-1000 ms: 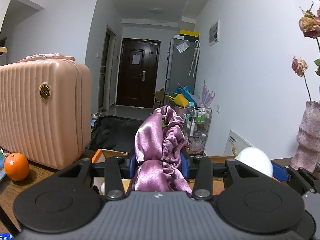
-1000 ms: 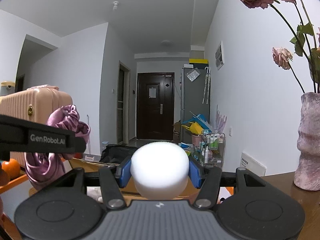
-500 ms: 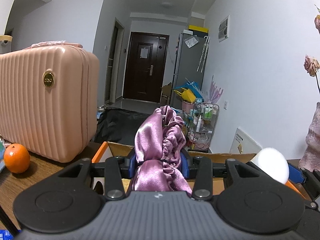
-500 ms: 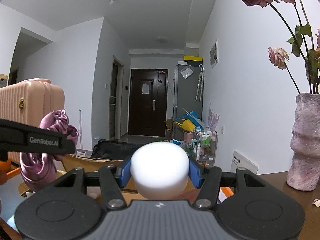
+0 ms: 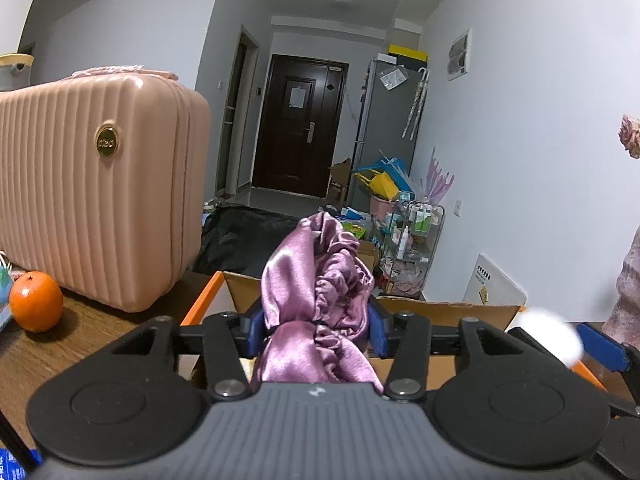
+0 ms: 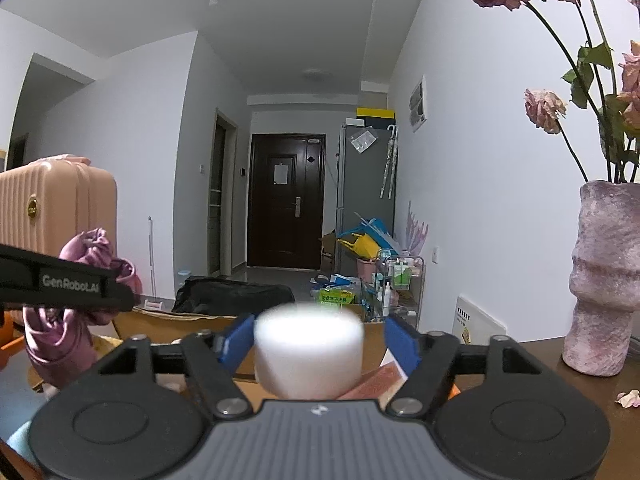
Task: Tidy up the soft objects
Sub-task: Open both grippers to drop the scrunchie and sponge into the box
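Both wrist cams sit low on the wooden table (image 5: pixel 100 344), close behind their own fingers, facing down the hall to the dark door (image 6: pixel 286 200). Shared: door, pink suitcase (image 5: pixel 92 196), cardboard box (image 5: pixel 440 312), probably the same vase (image 6: pixel 604 276).

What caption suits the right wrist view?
Right gripper opening, white foam ball blurred between its fingers above the cardboard box.

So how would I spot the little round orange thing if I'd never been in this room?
Find the big pink ribbed suitcase standing on the brown wooden table. Just in front of its lower left corner sits the orange, alone on the wood. It is the only small round fruit there, bright orange with a dimpled top, unlike the shiny purple cloth nearby.
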The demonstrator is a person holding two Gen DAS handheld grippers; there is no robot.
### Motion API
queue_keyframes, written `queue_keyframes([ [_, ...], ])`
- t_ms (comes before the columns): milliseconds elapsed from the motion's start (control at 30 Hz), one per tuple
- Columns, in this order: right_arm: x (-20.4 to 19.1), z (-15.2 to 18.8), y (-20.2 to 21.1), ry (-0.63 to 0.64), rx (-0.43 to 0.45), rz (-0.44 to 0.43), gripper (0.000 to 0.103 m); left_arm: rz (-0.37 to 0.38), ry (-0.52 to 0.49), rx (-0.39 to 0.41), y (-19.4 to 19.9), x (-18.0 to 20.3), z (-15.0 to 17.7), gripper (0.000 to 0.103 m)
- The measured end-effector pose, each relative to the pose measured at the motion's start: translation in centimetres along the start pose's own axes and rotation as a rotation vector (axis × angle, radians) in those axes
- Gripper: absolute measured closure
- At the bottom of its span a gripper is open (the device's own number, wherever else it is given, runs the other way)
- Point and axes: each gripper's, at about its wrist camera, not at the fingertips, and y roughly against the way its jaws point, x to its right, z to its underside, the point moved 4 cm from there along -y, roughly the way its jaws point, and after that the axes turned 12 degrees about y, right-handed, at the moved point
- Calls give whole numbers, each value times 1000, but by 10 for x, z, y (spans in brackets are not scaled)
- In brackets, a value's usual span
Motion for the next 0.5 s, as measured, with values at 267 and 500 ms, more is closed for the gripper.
queue_keyframes([
  [267, 4, -1, 6, -14, 30, 23, 0, -42, 28, 78, 10, -8, -6, 0],
  [500, 8, -2, 6, -25, 32, 27, 0, -37, 12, 84, 12, -6, -5, 0],
])
